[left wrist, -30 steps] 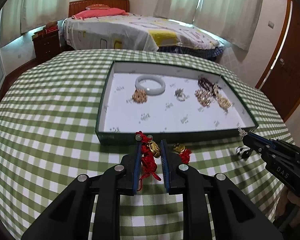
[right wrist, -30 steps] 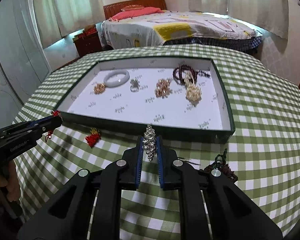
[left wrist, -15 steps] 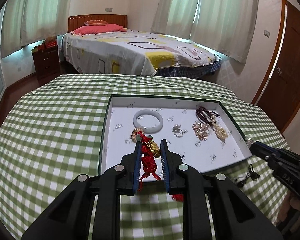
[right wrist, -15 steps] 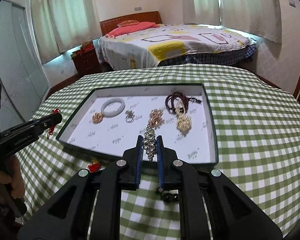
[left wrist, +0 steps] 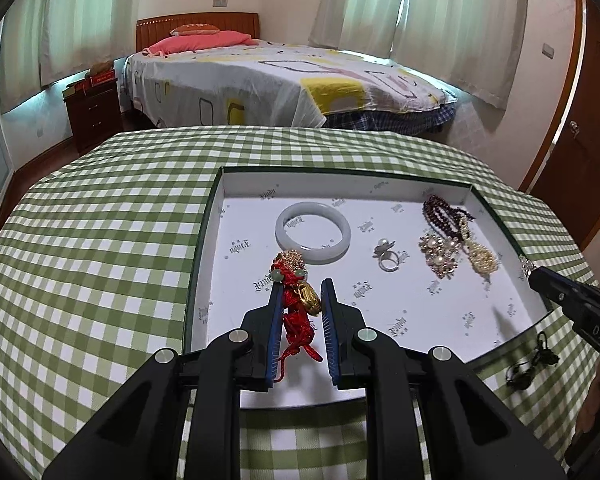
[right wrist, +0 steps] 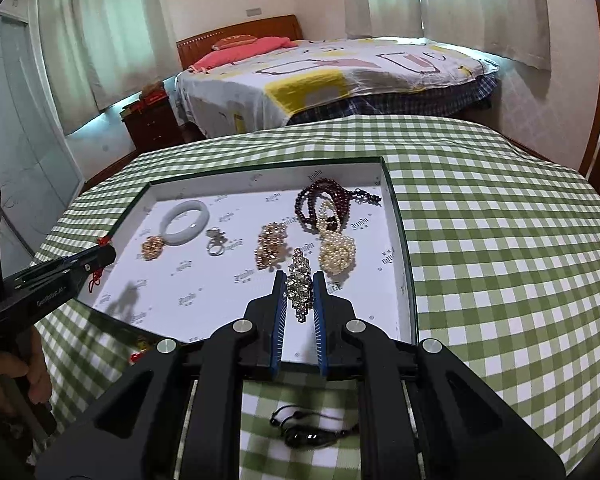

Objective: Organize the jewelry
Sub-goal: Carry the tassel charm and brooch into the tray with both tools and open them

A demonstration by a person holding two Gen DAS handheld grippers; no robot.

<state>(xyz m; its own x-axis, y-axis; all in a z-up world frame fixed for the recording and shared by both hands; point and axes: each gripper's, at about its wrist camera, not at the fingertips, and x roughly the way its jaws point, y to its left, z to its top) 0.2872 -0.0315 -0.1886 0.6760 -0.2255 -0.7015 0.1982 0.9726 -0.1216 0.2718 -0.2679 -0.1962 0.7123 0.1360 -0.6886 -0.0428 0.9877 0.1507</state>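
Observation:
A shallow white tray with a dark green rim (left wrist: 204, 236) (right wrist: 402, 240) lies on the checked tablecloth. In it lie a pale jade bangle (left wrist: 313, 233) (right wrist: 184, 222), a pearl ring (left wrist: 387, 255) (right wrist: 216, 242), a gold cluster (right wrist: 153, 247), a rose-gold brooch (left wrist: 438, 254) (right wrist: 270, 245), dark red beads (left wrist: 444, 214) (right wrist: 324, 204) and a pearl pendant (left wrist: 480, 254) (right wrist: 337, 254). My left gripper (left wrist: 300, 292) hangs over the tray's near left part, shut on a red knotted cord with a gold charm (left wrist: 300, 312). Over the near right part, my right gripper (right wrist: 299, 280) is shut on a crystal brooch (right wrist: 299, 288).
A black cord piece (left wrist: 530, 364) (right wrist: 312, 430) lies on the cloth in front of the tray, and a small red and gold item (right wrist: 138, 350) lies near its front left corner. Behind the table stand a bed (left wrist: 284, 84) and a nightstand (left wrist: 94, 112). A door (left wrist: 580, 128) is at the right.
Both grippers have risen and moved forward from the cloth in front of the tray to over its near part, each still holding its piece.

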